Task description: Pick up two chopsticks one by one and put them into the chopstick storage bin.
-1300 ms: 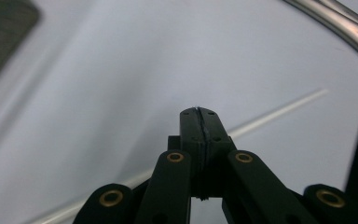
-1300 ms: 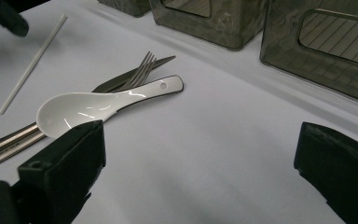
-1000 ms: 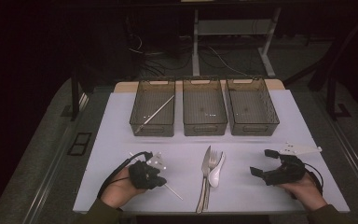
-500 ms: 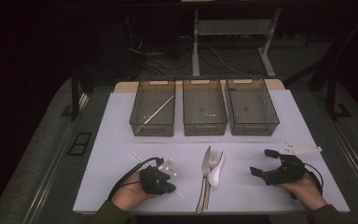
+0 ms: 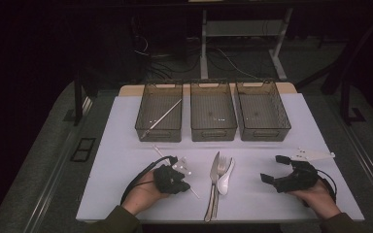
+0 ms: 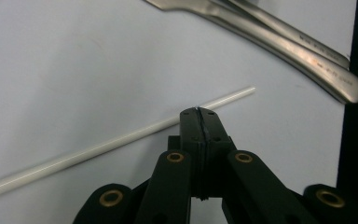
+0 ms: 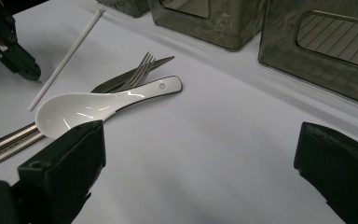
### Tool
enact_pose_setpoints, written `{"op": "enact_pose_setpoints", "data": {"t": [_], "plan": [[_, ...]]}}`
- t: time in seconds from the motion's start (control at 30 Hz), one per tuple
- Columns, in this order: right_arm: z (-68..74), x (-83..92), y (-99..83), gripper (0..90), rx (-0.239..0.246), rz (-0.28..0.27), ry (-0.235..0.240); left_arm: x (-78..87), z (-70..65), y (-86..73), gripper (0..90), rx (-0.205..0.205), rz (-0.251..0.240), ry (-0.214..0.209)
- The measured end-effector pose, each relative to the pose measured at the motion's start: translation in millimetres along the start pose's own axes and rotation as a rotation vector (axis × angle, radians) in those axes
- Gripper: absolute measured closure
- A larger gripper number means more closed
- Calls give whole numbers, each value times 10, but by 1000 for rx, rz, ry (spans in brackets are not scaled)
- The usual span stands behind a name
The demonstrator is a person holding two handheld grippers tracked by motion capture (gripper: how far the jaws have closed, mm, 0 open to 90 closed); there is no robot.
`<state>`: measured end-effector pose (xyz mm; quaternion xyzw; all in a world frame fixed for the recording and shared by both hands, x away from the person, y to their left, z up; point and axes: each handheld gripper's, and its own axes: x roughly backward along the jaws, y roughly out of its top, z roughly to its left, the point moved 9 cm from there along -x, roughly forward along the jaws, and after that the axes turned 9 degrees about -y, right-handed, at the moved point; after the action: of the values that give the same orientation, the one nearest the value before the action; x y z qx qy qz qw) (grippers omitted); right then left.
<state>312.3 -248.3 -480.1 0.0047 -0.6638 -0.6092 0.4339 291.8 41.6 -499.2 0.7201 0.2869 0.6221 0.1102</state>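
Note:
A thin white stick (image 5: 194, 193) lies slantwise on the white table (image 5: 126, 145), left of the cutlery. My left gripper (image 5: 185, 186) is shut, and its closed tips (image 6: 199, 113) rest right at the stick (image 6: 98, 147) with nothing clamped between them. A metal knife (image 5: 214, 167), a fork (image 5: 221, 165) and a white ceramic spoon (image 5: 227, 178) lie together at the table's front middle. My right gripper (image 5: 273, 168) stands open at the front right and faces the spoon (image 7: 98, 102) and fork (image 7: 140, 70); nothing lies between its jaws.
Three dark see-through bins stand in a row at the back: the left bin (image 5: 145, 127) holds another white stick (image 5: 162, 119); I see nothing in the middle bin (image 5: 213, 133) or the right bin (image 5: 263, 133). The table's front edge runs just under both hands.
The left hand has slid right along the table toward the cutlery, and its shut gripper has come down onto the white stick. The right hand has kept still.

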Motion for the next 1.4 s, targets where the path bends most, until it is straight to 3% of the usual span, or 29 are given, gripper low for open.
{"op": "enact_pose_setpoints", "data": {"t": [0.1, 0.37, 0.47, 0.63, 0.77, 0.9, 1.03, 1.4], "plan": [[6, -4, -1, 18, 2, 1, -1, 80, 119, 41, 890, 8, -24, 37], [1, -7, -1, 18, 1, 3, 0, 315, 699, 51, 889, 80, -51, 185], [-2, -2, -2, 18, -2, 1, 1, 365, 831, 27, 851, 72, -46, 196], [-10, 1, -3, 18, -5, 2, -1, 398, 955, -40, 780, 75, 11, 188], [-6, -6, -1, 18, -4, 2, -1, 423, 1108, -44, 772, 86, 41, 228], [-8, -7, -2, 18, -5, 3, -1, 461, 1288, -39, 874, 113, 42, 279], [-13, -2, -3, 18, -8, 3, -1, 459, 1414, -77, 889, 118, 66, 330], [-9, -3, -1, 18, -7, 2, 0, 446, 1486, -207, 890, 126, 134, 360]]}}
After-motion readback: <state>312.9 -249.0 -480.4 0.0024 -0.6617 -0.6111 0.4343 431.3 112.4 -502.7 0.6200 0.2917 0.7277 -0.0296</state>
